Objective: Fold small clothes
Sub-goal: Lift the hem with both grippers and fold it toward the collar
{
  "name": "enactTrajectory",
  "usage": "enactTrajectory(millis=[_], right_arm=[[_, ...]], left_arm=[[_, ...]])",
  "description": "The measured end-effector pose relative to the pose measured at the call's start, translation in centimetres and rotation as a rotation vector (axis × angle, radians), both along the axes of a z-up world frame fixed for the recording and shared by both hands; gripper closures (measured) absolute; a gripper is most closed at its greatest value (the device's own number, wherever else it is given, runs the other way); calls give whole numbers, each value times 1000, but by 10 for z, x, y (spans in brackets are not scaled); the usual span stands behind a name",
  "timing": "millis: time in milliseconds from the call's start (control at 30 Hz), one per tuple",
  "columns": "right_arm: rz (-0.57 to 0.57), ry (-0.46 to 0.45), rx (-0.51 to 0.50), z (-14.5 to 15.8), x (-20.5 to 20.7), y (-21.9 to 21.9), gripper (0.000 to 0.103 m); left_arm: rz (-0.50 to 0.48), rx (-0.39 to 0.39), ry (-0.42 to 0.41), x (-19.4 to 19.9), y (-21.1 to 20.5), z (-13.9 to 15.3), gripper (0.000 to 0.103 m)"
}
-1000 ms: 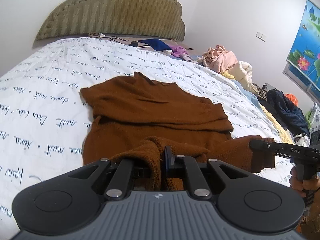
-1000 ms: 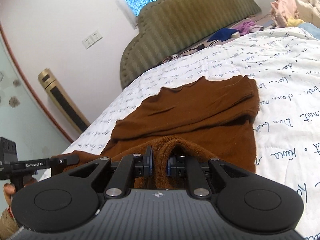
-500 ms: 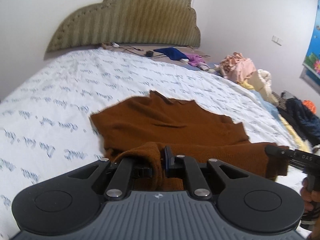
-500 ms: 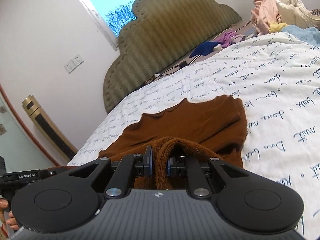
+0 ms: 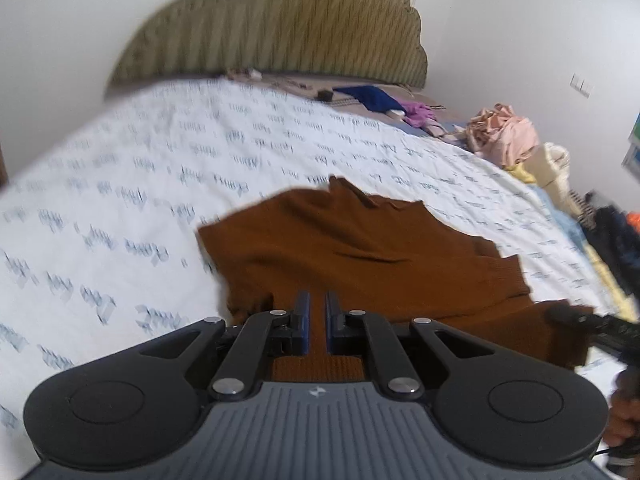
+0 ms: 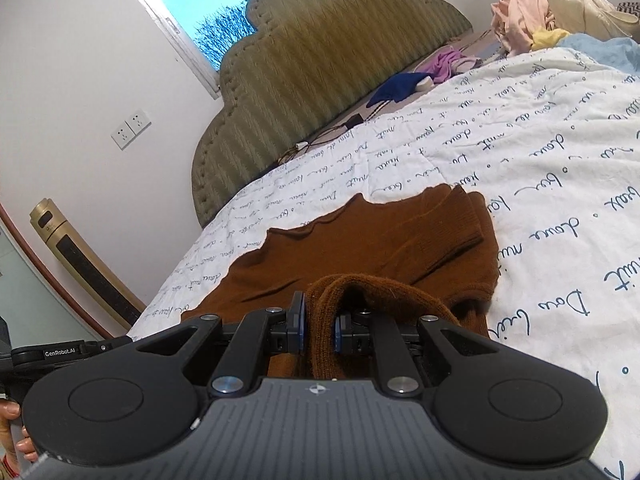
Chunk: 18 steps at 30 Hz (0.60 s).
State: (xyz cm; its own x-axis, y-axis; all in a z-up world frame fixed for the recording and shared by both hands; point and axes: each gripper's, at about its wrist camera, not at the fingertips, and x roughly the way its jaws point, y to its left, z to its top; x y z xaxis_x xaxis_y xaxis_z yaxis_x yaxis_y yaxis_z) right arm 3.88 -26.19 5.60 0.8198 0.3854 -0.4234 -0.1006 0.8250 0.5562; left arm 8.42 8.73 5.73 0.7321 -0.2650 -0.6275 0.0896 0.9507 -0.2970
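Brown knit sweater [image 5: 360, 256] lies flat on the white script-printed bedspread [image 5: 120, 184], neckline toward the padded headboard [image 5: 280, 28], sleeves already laid across the body. The right gripper [image 6: 318, 322] is clamped on a thick bunch of the near hem, the wool bulging up between its blue pads. The left gripper [image 5: 317, 318] has its jaws nearly together with brown knit visible in the narrow gap; a thin layer looks pinched there, though blur makes the hold hard to confirm. The step in hand appears to be carrying the hem up and over toward the collar. To do it well, both hands should travel level and in step, so the folded edge lands square and not skewed. Keeping the hem taut between the two grips should stop the middle sagging. The grips are uneven, so the left corner may slip; let go only once the hem rests on the shoulders. A heap of other clothes [image 6: 532, 4] waits well apart, by the far edge.
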Motion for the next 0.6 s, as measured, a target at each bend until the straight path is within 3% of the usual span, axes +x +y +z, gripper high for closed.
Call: enactTrajectory(millis=[100, 167, 233, 267, 500, 600], right_arm=[[3, 12, -1, -3, 1, -2, 85], [3, 21, 5, -6, 2, -3, 85], [4, 28, 14, -8, 3, -4, 85], [4, 30, 17, -9, 3, -4, 85], [8, 39, 12, -10, 1, -2, 85], [7, 45, 15, -11, 1, -3, 85]], left_arm=[[-15, -84, 49, 1, 16, -11, 91], [-36, -116, 87, 4, 21, -18, 79], [-52, -160, 113, 7, 26, -25, 43], [-51, -173, 112, 7, 27, -28, 37], [-68, -230, 142, 22, 31, -43, 36], [-68, -202, 150, 30, 28, -49, 37]])
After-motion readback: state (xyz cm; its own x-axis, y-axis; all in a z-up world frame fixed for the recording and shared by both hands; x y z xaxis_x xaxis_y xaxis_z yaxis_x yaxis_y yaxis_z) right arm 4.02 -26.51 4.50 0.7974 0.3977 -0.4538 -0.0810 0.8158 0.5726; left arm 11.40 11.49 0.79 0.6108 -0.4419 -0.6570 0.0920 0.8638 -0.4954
